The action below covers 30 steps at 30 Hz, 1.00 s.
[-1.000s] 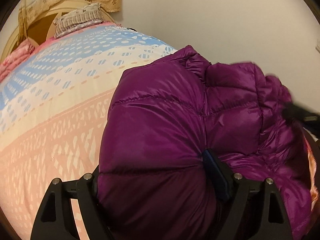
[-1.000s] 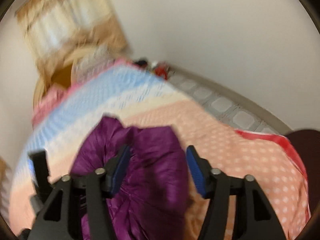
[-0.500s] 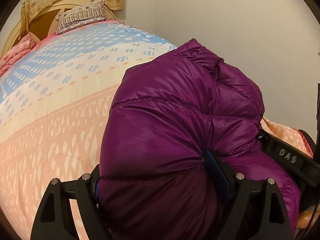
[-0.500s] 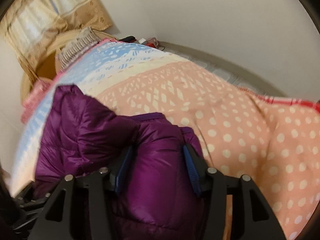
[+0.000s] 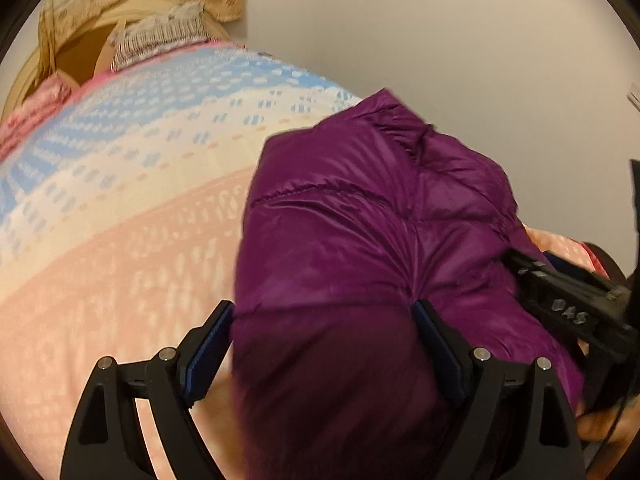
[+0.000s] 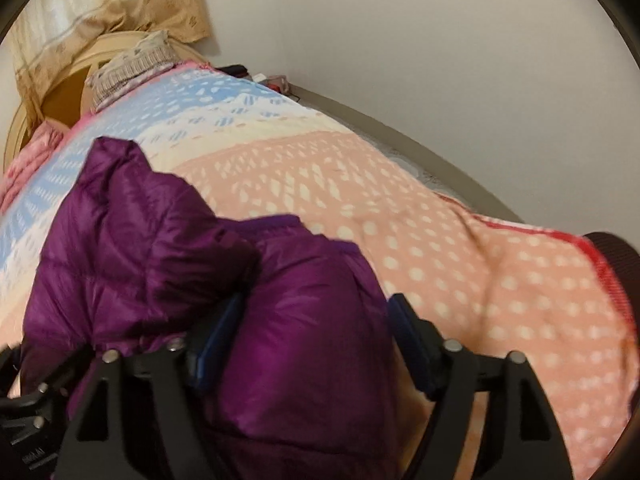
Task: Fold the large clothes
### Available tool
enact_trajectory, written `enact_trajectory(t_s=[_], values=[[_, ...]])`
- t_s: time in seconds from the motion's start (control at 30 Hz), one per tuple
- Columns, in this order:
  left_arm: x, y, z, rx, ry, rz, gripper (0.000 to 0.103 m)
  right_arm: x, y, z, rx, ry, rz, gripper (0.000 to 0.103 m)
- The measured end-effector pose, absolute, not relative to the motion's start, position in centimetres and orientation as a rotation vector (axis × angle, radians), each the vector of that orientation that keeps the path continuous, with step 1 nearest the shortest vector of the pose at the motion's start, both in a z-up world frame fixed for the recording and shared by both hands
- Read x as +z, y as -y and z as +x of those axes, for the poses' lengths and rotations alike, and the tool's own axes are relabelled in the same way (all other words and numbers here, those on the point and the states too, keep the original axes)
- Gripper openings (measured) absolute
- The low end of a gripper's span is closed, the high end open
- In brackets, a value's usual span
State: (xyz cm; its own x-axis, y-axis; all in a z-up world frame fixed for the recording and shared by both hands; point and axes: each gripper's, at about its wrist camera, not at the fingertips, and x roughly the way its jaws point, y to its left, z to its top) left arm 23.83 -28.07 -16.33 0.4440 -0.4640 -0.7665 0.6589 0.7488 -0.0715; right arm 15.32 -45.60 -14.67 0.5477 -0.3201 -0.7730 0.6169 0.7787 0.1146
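I judged release best: my right gripper (image 6: 316, 344) was opening around the purple jacket (image 5: 360, 240); my left gripper (image 5: 320, 344), at nine o'clock, had loosened.

One purple puffer jacket (image 5: 360, 248), one patterned blanket (image 5: 120, 208), one pillow (image 5: 160, 36), two grippers (image 5: 320, 340) (image 6: 316, 340)

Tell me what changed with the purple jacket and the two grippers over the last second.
The right gripper brought its bunch of the purple down jacket down onto the bedspread, and its jaws are opening around the fabric between them. The left gripper has let go: its left pad now stands clear of the jacket, where before both pads pressed in. The bedspread, pillow and curtain stayed put.
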Motion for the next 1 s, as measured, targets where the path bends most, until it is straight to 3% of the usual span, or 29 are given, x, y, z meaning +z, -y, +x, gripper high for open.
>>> enact_trajectory(t_s=[0.4,0.67,1.0], values=[[-14.1,23.4,19.3,-0.696,-0.817,0.202,0.088,-11.1,37.4,4.7,-0.514,-0.698,0.420,0.078],[-14.2,23.1,18.5,-0.712,-0.826,0.226,0.088,-14.0,37.2,4.4,-0.470,-0.749,0.535,0.078],[-13.5,24.2,20.2,-0.752,-0.785,0.216,0.088,-12.1,40.9,4.9,-0.454,-0.695,0.565,0.078]])
